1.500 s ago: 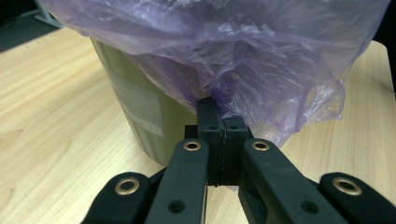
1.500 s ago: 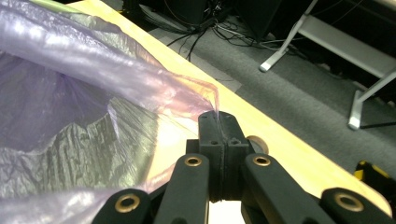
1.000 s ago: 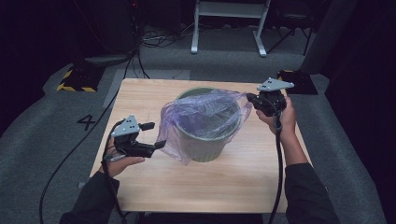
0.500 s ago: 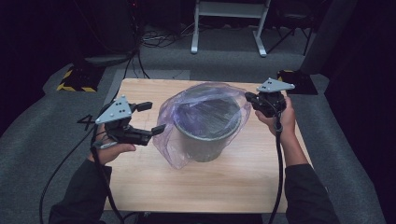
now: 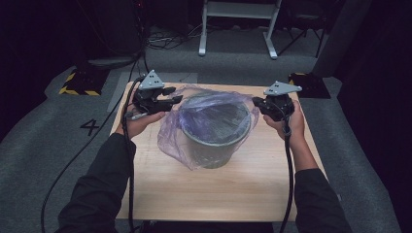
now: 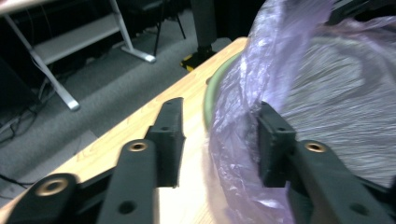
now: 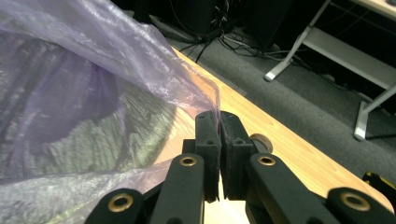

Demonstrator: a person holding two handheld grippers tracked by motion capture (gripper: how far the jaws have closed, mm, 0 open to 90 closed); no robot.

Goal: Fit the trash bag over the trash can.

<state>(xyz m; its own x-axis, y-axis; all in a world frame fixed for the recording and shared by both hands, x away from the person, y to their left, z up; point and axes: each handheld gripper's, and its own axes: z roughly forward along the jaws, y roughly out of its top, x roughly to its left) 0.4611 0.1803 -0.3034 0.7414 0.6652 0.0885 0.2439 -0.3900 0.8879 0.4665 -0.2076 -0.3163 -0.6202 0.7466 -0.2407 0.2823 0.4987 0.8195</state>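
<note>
Left gripper (image 5: 171, 100) is sitting at the far-left side of the bin (image 5: 214, 141), its jaws having just been closing; in the left gripper view they are standing part open, with a fold of the purple bag (image 6: 289, 84) between them, one pad (image 6: 275, 140) against the film, the other pad (image 6: 169, 135) clear of it. Not yet a pinch. Right gripper (image 7: 219, 154) is clamping the bag's edge (image 7: 205, 100), jaws squeezed together on the film at the bin's right rim.

Change since a second ago: the left hand (image 5: 138, 121) is now up at the bin's far-left side, where earlier it was lying low near the table's (image 5: 204, 194) left edge. The right gripper is holding where it was. The bag's mouth is spreading wider across the rim. Judged: the bag is being fitted over the bin, and the left side is about to be taken.

Bin: dark grey-green, round, upright, at mid-table. Bag: thin, translucent, crinkled, lining the inside, draping loose down the near-left wall, hem not yet evenly over the rim.
</note>
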